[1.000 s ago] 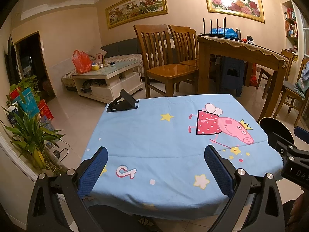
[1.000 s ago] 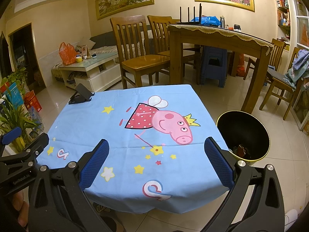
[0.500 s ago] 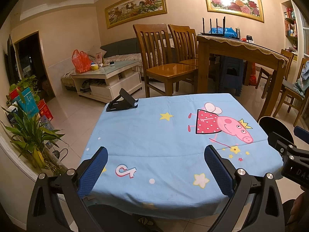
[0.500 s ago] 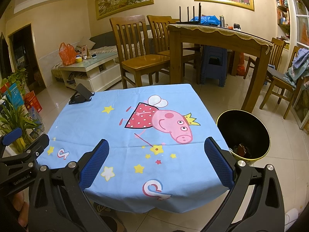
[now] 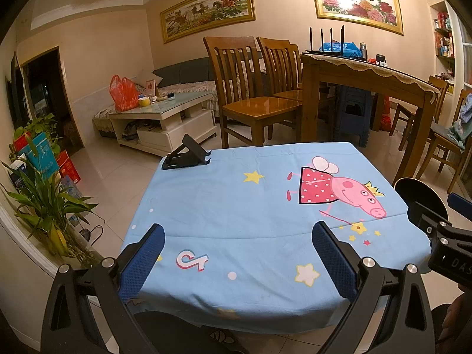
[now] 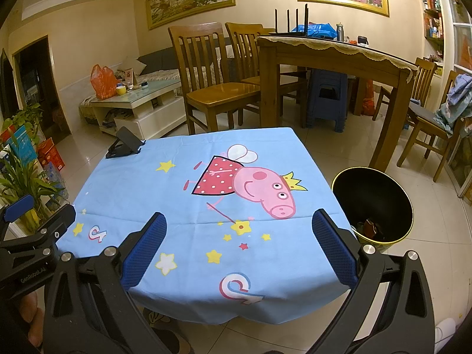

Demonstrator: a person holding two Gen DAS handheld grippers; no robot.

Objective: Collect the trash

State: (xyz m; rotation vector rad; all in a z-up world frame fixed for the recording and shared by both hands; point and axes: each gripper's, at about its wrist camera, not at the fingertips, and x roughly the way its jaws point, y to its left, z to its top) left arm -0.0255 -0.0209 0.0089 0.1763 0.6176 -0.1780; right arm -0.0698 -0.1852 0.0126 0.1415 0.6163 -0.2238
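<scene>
A black trash bin (image 6: 373,203) with a yellow rim stands on the floor right of the small table; some dark trash (image 6: 370,227) lies at its bottom. Its rim also shows in the left wrist view (image 5: 421,190). The table carries a light blue cartoon cloth (image 5: 236,206), also seen in the right wrist view (image 6: 188,194). My left gripper (image 5: 237,253) is open and empty over the table's near edge. My right gripper (image 6: 237,244) is open and empty over the near edge, left of the bin.
A black phone stand (image 5: 187,155) sits at the table's far left corner. Wooden chairs (image 5: 250,88) and a dining table (image 5: 365,79) stand behind. A potted plant (image 5: 44,206) and boxes are at the left. A white coffee table (image 5: 165,121) stands at the back left.
</scene>
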